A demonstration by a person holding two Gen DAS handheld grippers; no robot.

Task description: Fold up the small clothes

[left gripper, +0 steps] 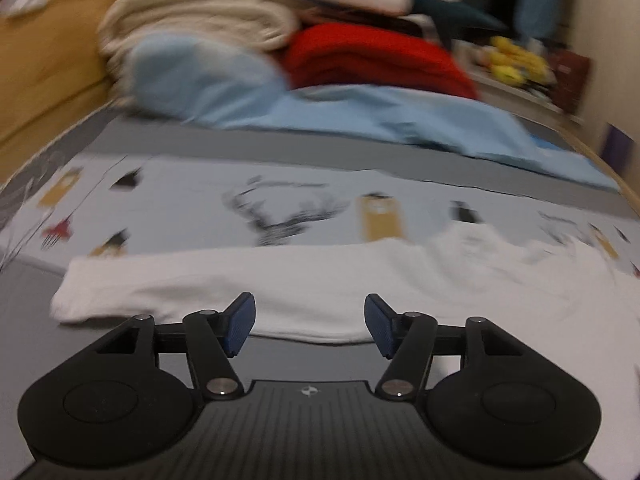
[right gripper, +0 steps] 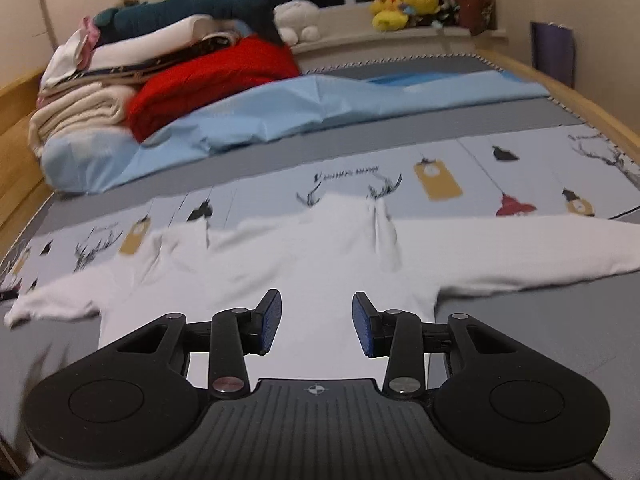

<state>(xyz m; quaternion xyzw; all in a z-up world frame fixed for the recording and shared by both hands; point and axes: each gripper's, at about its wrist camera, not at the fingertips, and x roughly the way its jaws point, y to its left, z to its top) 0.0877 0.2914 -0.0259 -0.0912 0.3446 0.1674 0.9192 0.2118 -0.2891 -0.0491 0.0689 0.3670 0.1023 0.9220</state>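
A white long-sleeved top (right gripper: pixel 312 256) lies flat on the bed, collar towards the far side and both sleeves spread out sideways. In the left wrist view one white sleeve (left gripper: pixel 248 284) stretches across the picture. My left gripper (left gripper: pixel 310 326) hovers above the near edge of that sleeve, open, with nothing between its blue pads. My right gripper (right gripper: pixel 316 326) hangs over the body of the top, open too, its pads apart and empty.
The bed cover (right gripper: pixel 500 160) is grey with a pale band printed with deer and lanterns. A light blue sheet (right gripper: pixel 280 108) lies crumpled behind it. Folded blankets, red (right gripper: pixel 216 76) and cream (right gripper: pixel 80 114), are stacked at the far left. Plush toys (right gripper: pixel 400 4) sit on the sill.
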